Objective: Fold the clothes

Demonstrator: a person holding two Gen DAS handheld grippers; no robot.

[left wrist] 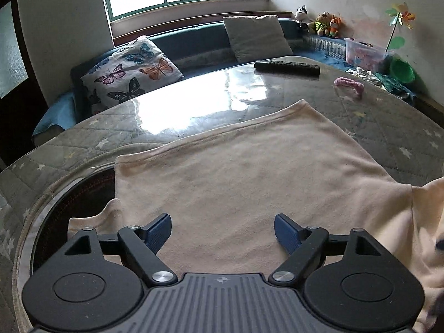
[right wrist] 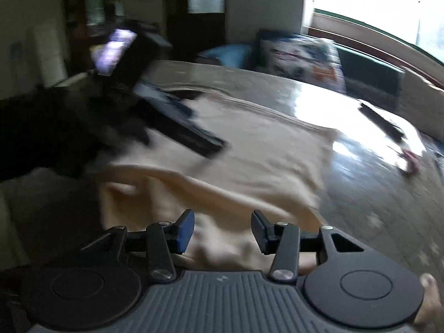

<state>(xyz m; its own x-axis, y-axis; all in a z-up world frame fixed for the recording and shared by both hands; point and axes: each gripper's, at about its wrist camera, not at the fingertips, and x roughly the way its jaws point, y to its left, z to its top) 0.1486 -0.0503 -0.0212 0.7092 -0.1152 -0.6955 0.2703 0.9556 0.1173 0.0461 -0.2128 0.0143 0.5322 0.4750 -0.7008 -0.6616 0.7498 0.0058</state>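
Cream garment point(left wrist: 244, 172) lies spread on the glossy surface point(left wrist: 194, 102), soft, light, prob. slides. Left gripper point(left wrist: 222, 231) & right gripper point(right wrist: 222, 231) both gape, holding nothing. I'd pinch hem corners.

Garment point(left wrist: 244, 172) on table point(left wrist: 155, 116), remote point(left wrist: 287, 67) behind, cushions point(left wrist: 130, 72) beyond

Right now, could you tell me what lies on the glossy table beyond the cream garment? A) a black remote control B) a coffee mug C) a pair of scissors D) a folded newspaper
A: a black remote control rests on the table past the cream garment.
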